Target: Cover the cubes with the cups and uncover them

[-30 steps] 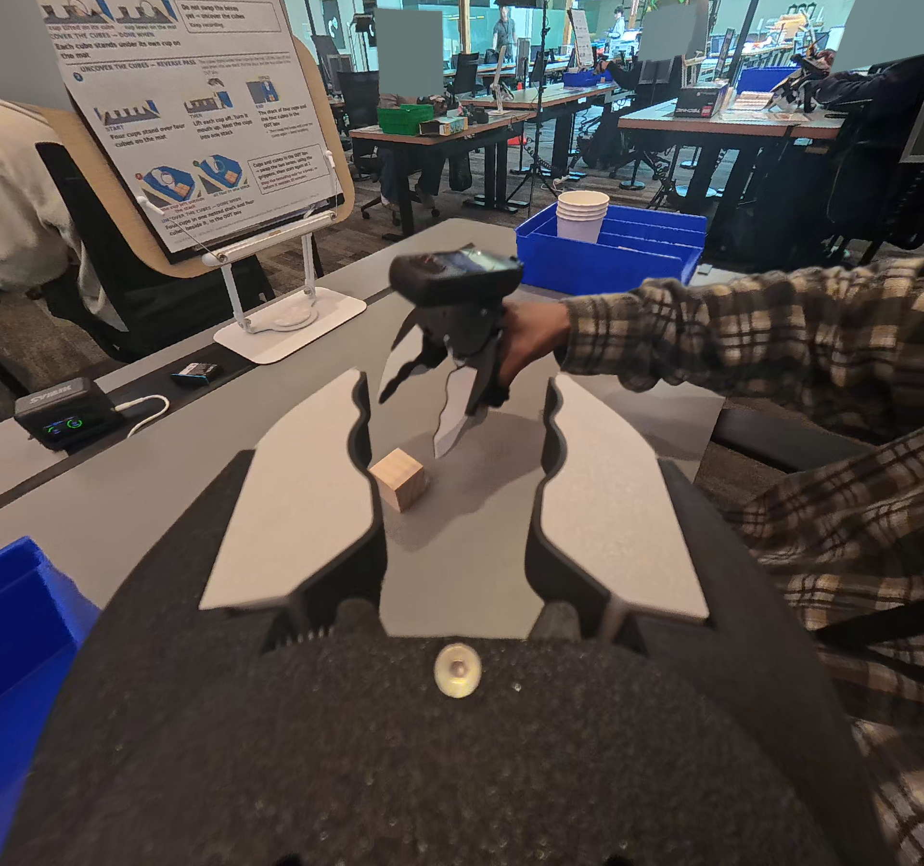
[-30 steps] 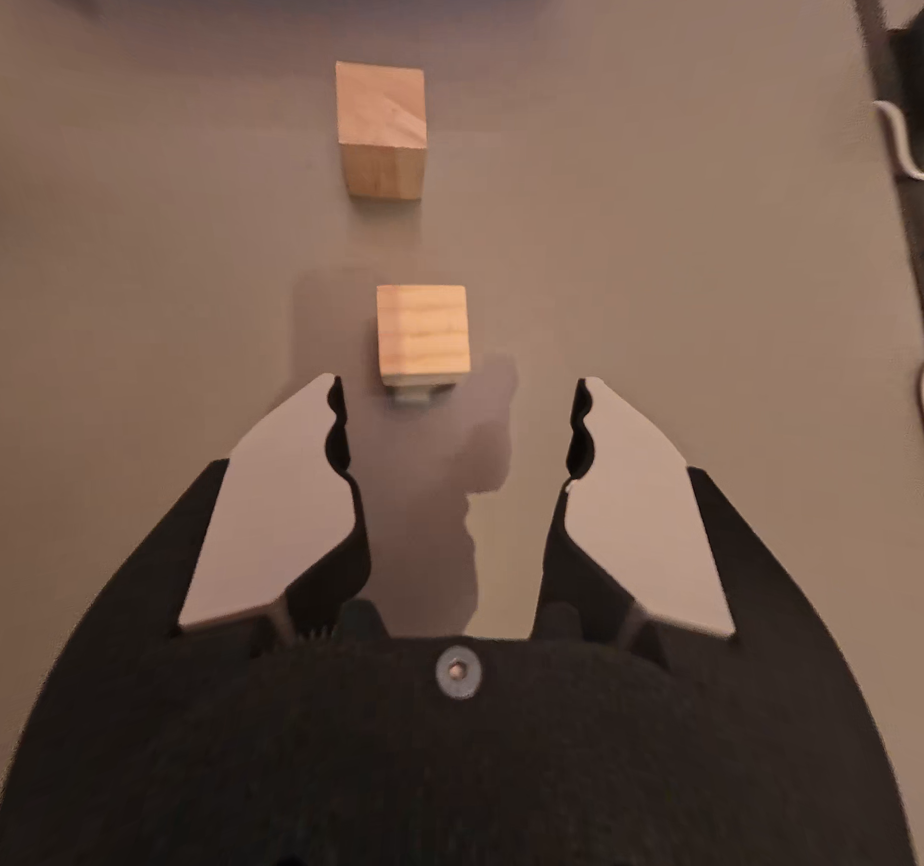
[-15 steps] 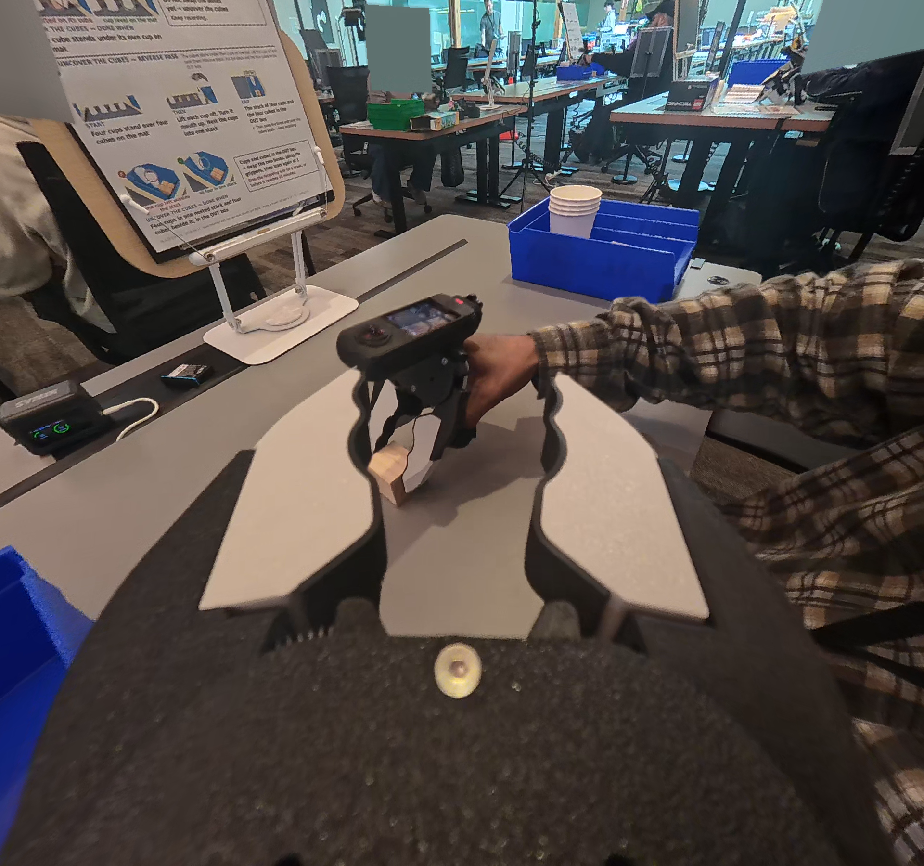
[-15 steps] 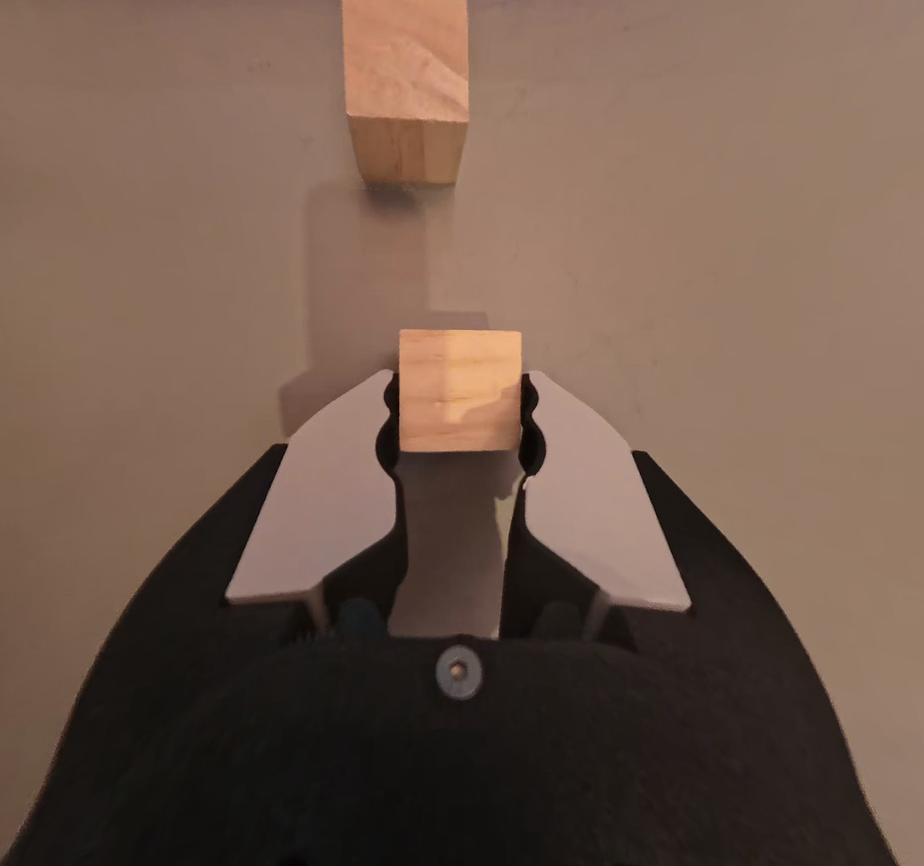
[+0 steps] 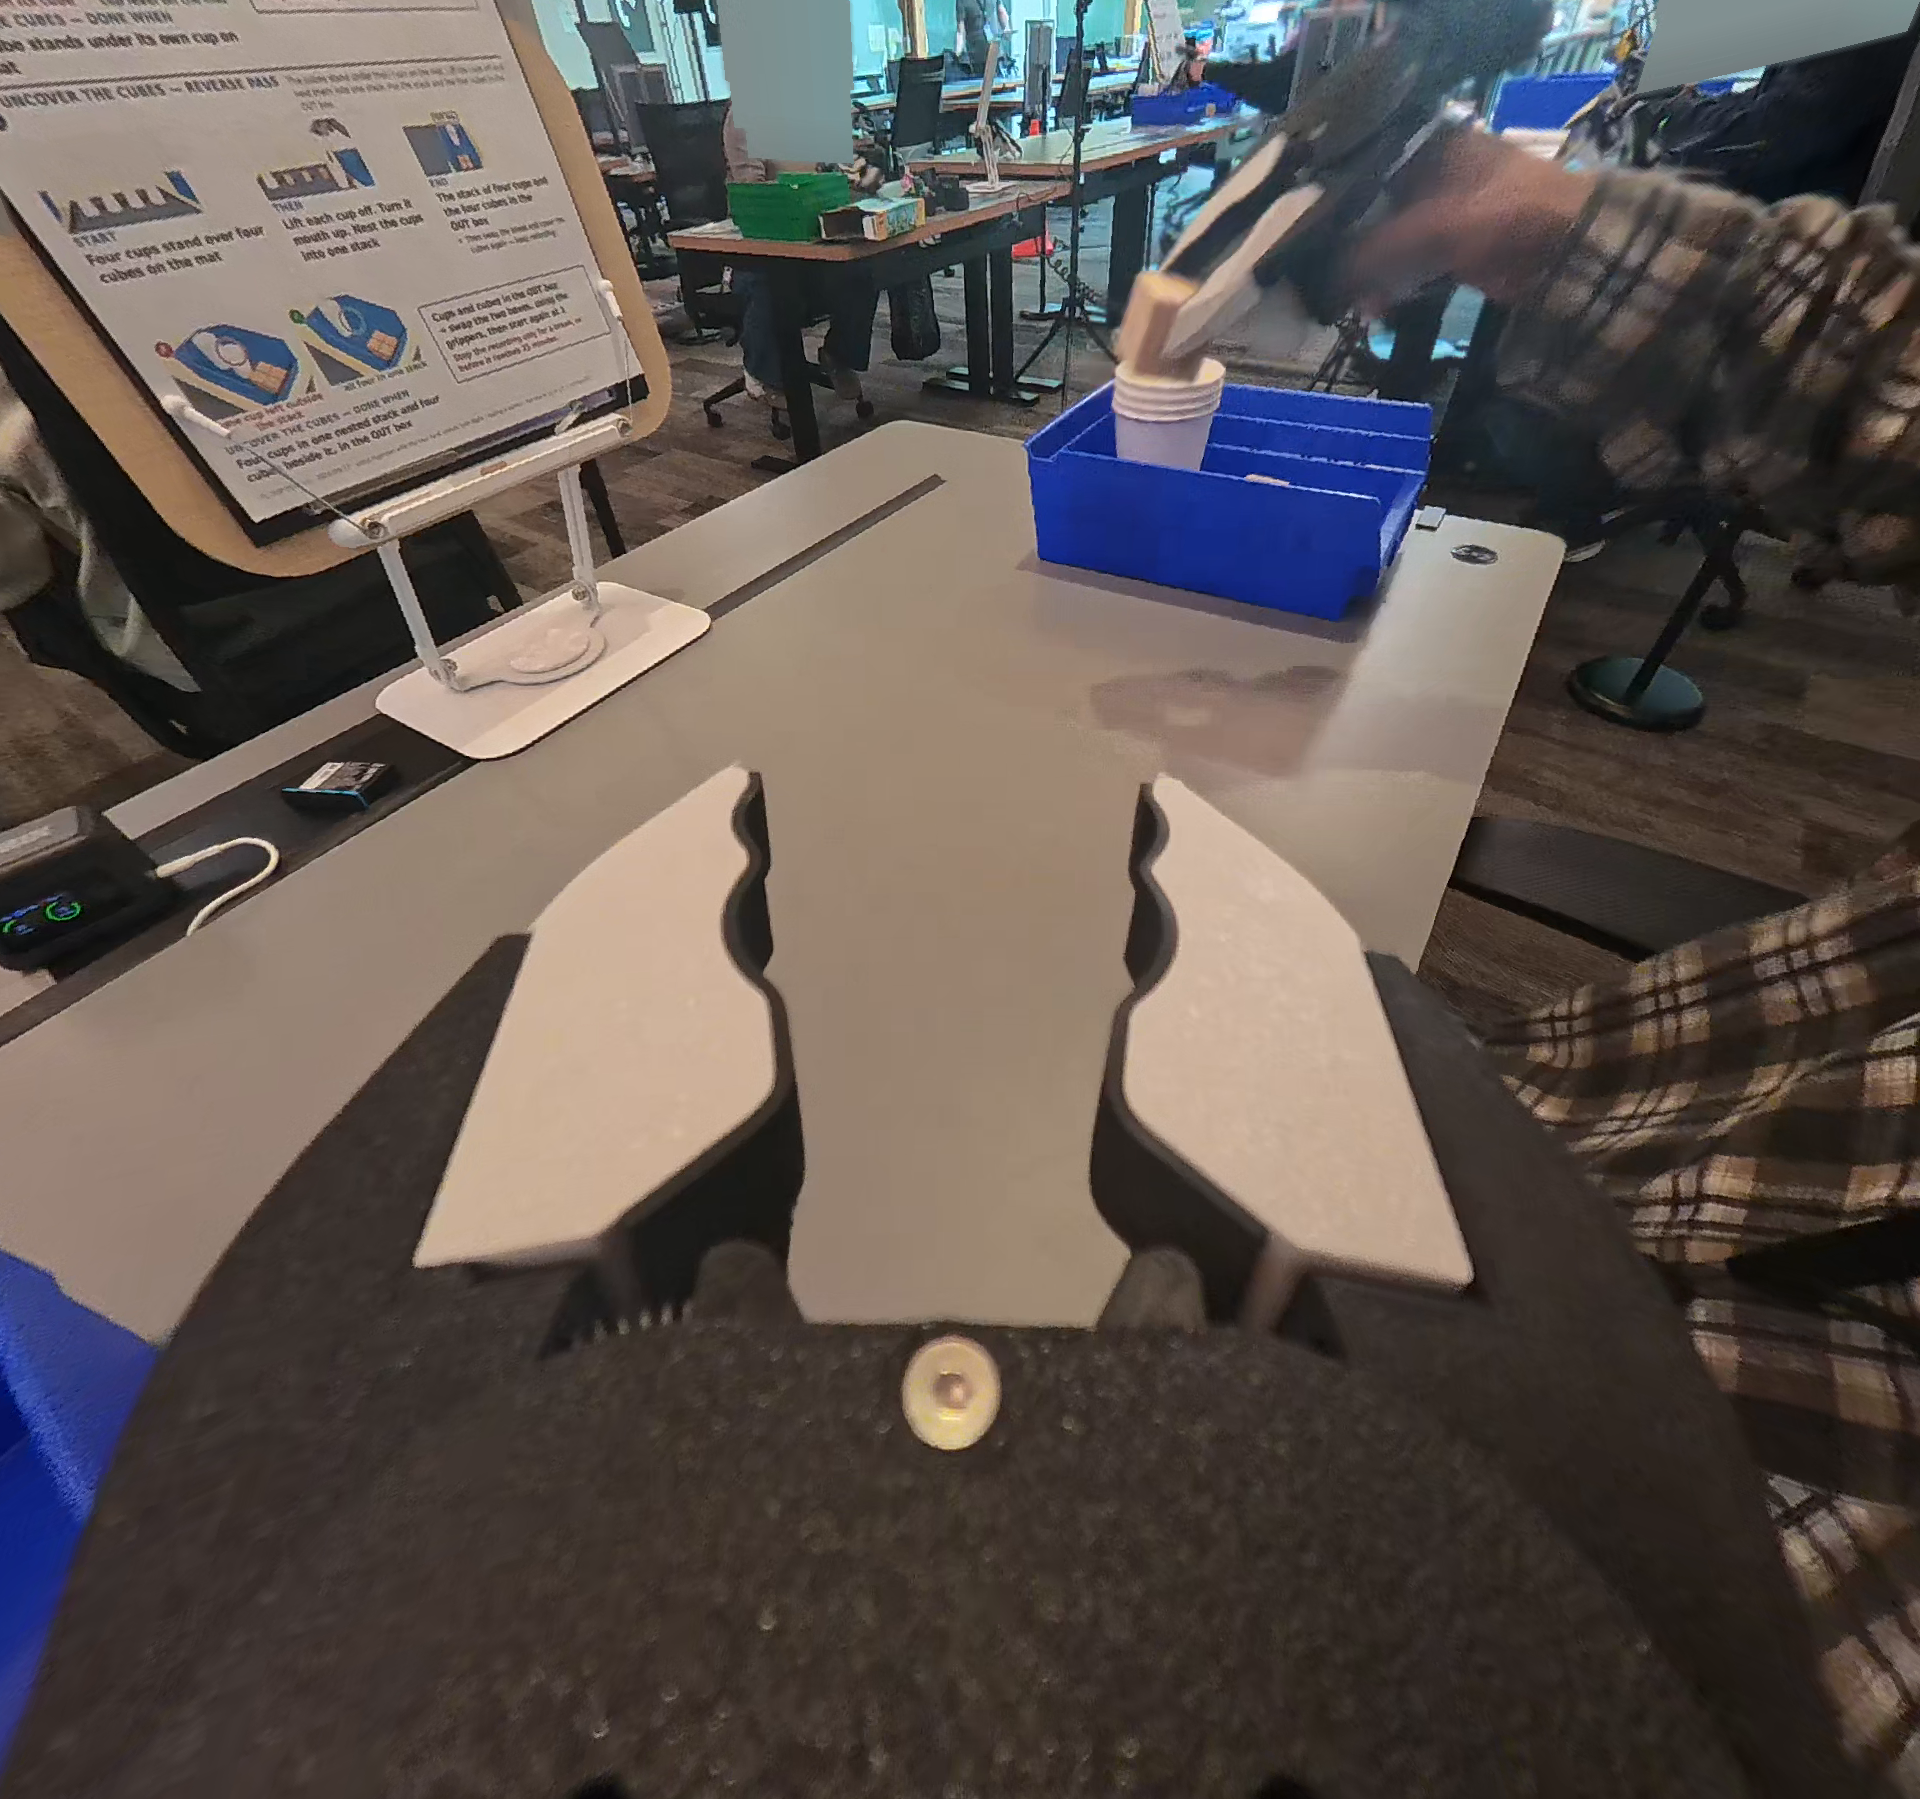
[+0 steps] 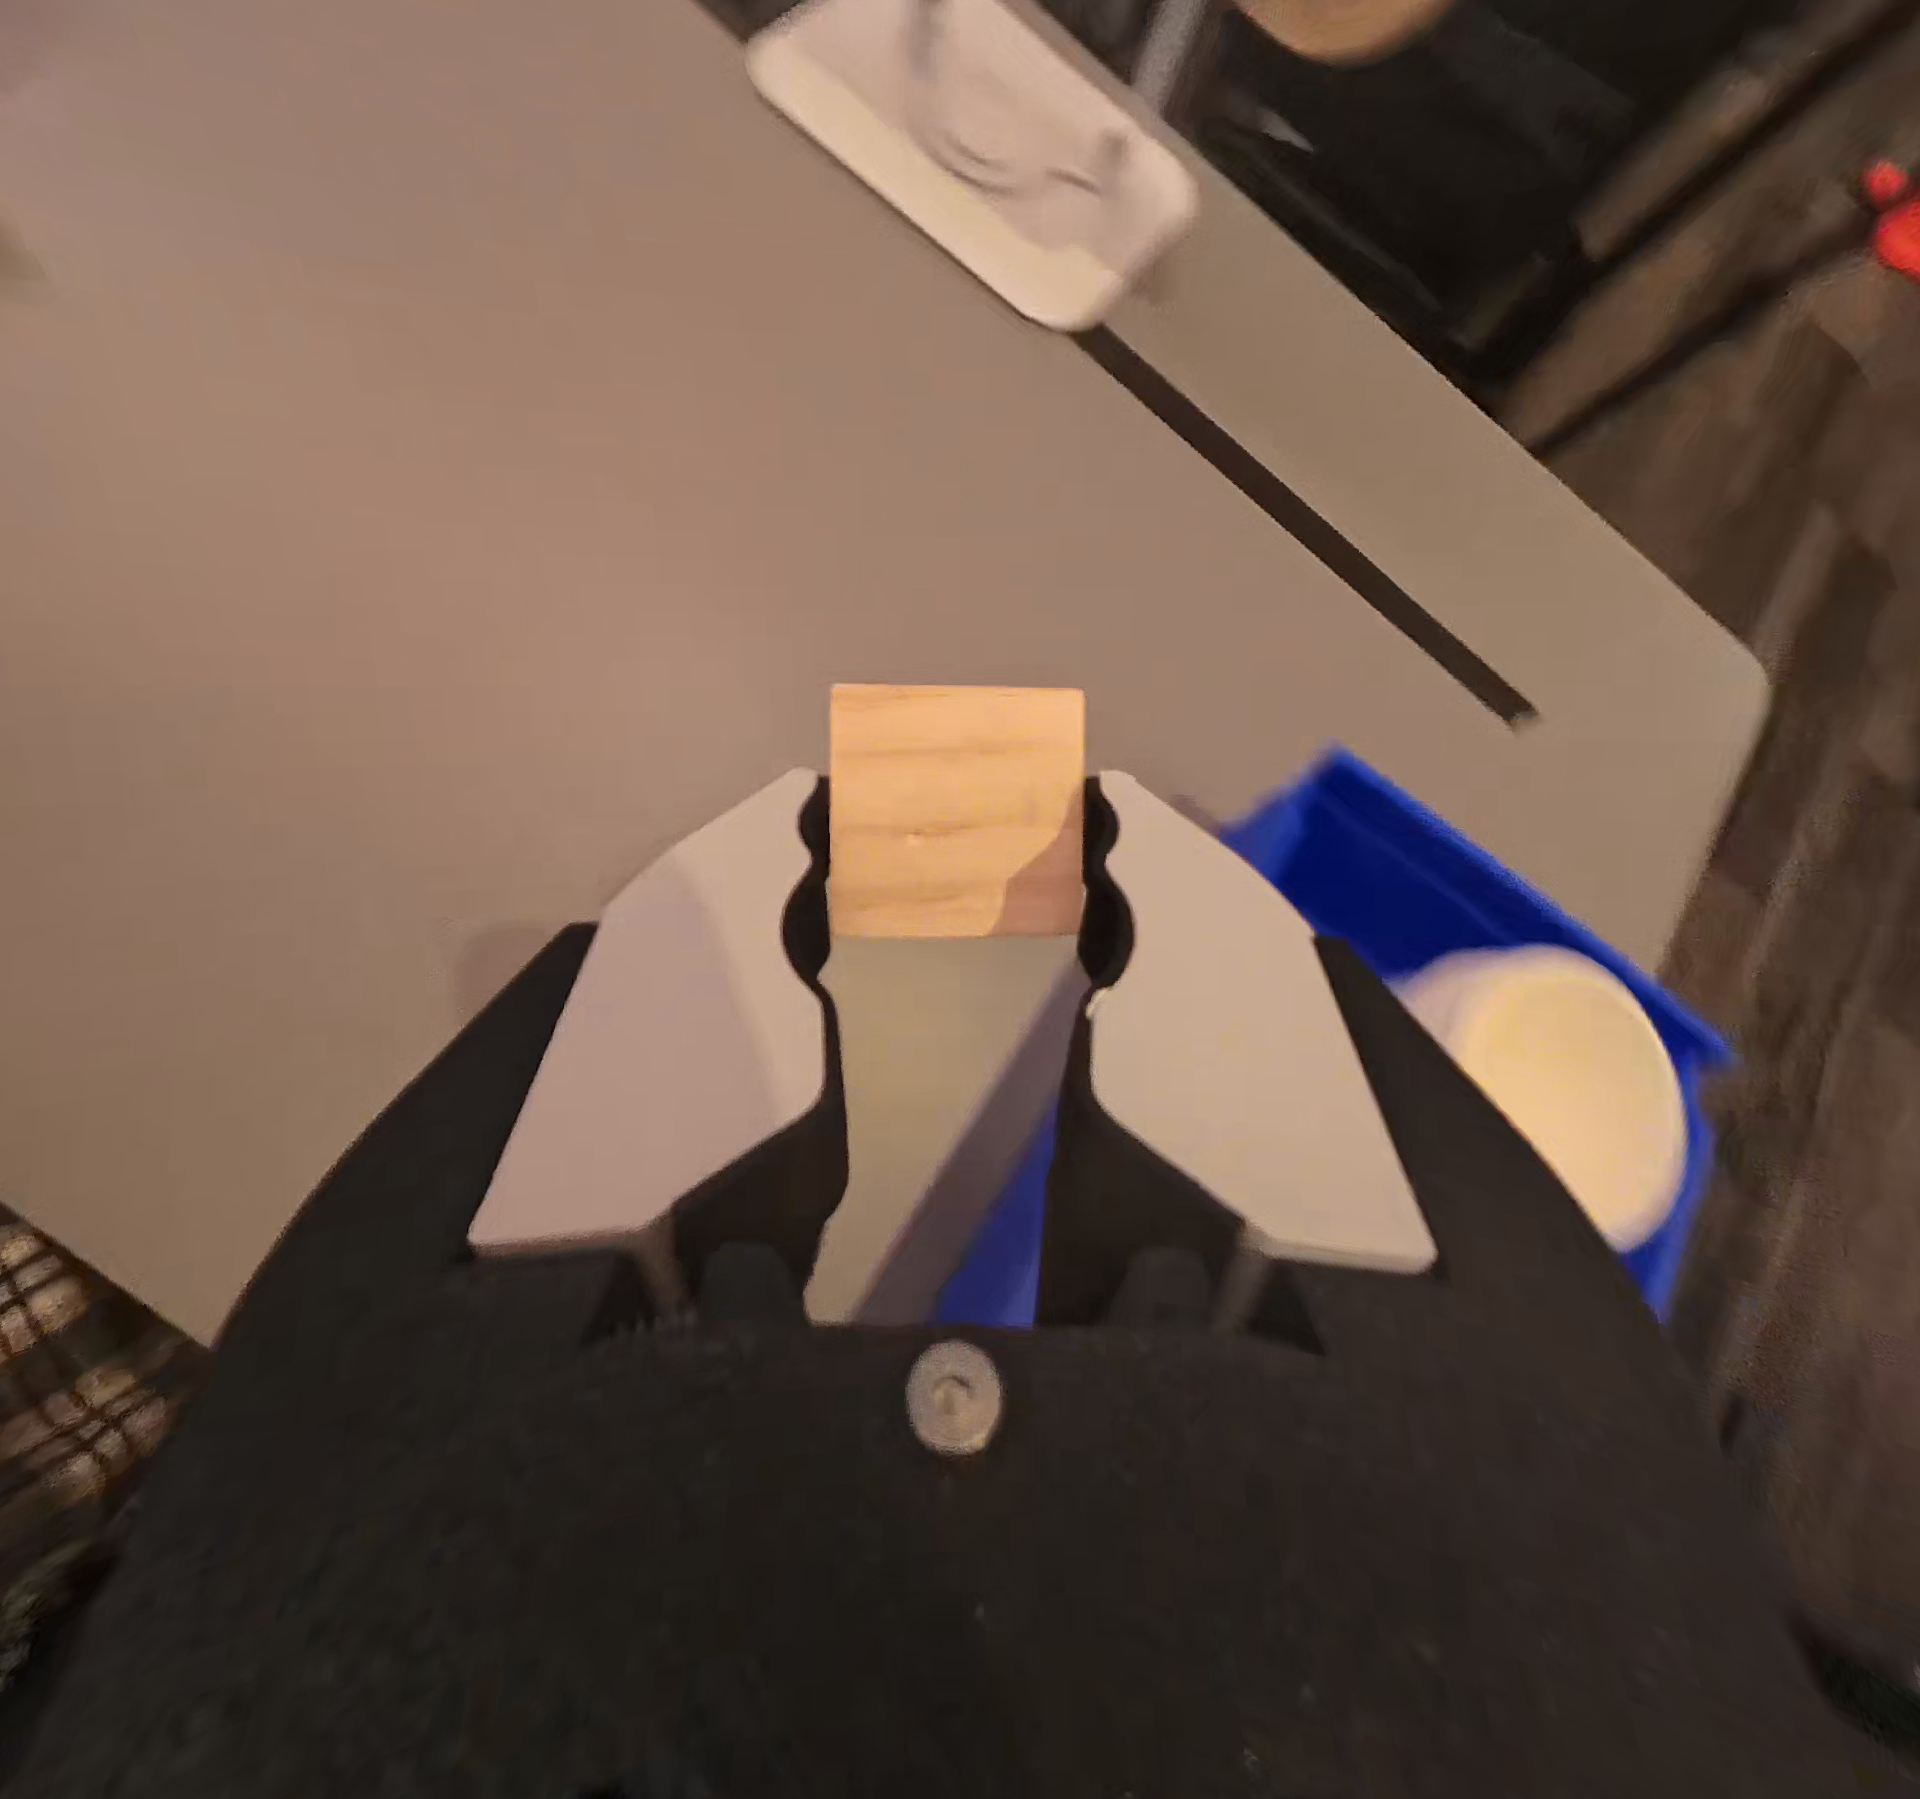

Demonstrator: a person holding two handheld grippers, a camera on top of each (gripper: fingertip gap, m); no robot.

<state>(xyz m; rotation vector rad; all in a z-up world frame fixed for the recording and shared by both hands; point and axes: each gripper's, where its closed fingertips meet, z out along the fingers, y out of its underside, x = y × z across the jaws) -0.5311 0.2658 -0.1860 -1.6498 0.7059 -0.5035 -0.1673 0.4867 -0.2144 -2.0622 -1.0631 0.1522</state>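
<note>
- One blue plastic bin (image 5: 42,1437) shows only as a corner at the near left edge of the grey desk (image 5: 883,669).
- One black device with a lit display (image 5: 62,892) sits in the dark strip along the left edge of the desk, a white cable plugged into it; one small black box (image 5: 338,781) lies just beyond it in the same strip.
- One printed instruction sheet on a wooden-edged board (image 5: 312,191) stands on one white stand (image 5: 545,663) at the left edge of the desk.
- The left gripper (image 5: 945,876) hangs over the middle of the desk with its two pale fingers spread wide, nothing between them.
- One light wooden cube (image 6: 956,809) is clamped between the fingers of the right gripper (image 6: 956,856), clear of the desk; from the left wrist view it hangs just above the cups, though blurred.
- One nested stack of white paper cups (image 5: 1164,414) stands mouth up in a second blue plastic bin (image 5: 1195,528) at the far right corner of the desk; I count about four rims.
- One pale object lies in that bin beside the cups, too small to tell.
- A plaid sleeve (image 5: 1714,315) reaches from the right to the right gripper.
- Beyond the desk: an open office with wood-patterned flooring, rows of desks, dark chairs and a few people far off.
</note>
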